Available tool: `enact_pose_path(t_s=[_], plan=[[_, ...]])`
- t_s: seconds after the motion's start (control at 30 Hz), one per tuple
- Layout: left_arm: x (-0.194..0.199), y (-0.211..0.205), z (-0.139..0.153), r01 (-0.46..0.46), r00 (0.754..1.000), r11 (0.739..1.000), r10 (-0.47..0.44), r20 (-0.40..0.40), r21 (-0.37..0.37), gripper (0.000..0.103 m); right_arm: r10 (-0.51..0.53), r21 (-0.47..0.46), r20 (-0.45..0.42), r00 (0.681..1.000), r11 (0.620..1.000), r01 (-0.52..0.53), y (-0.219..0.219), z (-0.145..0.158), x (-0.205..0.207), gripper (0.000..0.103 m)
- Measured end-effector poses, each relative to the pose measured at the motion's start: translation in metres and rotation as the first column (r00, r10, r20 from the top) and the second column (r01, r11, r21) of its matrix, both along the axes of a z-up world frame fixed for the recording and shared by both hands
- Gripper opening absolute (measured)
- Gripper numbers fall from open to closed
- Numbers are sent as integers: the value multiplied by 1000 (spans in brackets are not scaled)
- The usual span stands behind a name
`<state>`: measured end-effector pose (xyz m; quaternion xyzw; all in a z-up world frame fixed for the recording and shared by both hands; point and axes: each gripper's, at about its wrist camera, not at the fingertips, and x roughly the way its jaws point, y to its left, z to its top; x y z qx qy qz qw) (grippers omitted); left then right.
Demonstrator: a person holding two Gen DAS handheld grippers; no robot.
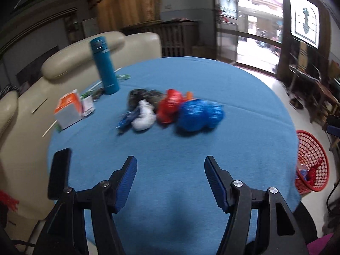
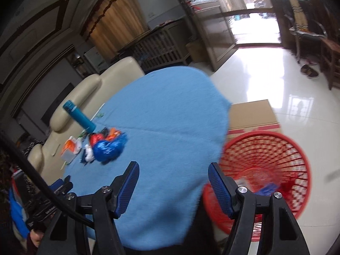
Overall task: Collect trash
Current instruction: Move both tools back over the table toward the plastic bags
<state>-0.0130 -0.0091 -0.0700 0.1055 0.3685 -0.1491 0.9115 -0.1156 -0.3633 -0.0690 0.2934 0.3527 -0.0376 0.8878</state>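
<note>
Left wrist view is showing the left claw [image 1: 170,165] standing open with nothing between its blue pads, hovering over the bare near part of the blue-clothed surface [image 1: 244,127]. Its arms are being cut off by the lower edge of the frame. Motion is blurring the trash pile in the middle of the frame: a blue bag [image 1: 199,114] is lying against a red bag [image 1: 170,106], a white wad [image 1: 144,115] is sitting just left of them, and a dark heap [image 1: 144,96] behind is too smeared to identify. Up and to the left a teal bottle [image 1: 105,68] is standing upright, with an orange-and-white box [image 1: 69,111] further left near the surface's edge. At the right edge a red basket [image 1: 312,161] is sitting on the floor, partly cut off, its contents hard to make out.

Right wrist view is showing the right claw [image 2: 173,172] likewise open and empty, straddling the surface's edge and the basket's rim at lower right. The basket is holding some blurred scraps. A cardboard box [image 2: 252,114] is partly hidden behind the basket.
</note>
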Motion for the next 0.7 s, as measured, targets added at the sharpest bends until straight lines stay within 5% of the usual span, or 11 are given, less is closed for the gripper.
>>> enact_pose_path(t_s=[0.33, 0.7], plan=[[42, 71, -11, -148, 989, 989, 148, 1, -29, 68, 209, 304, -78, 975, 936, -176, 71, -30, 136, 71], [74, 91, -18, -165, 986, 984, 163, -25, -68, 69, 207, 464, -207, 956, 881, -91, 112, -73, 233, 71]])
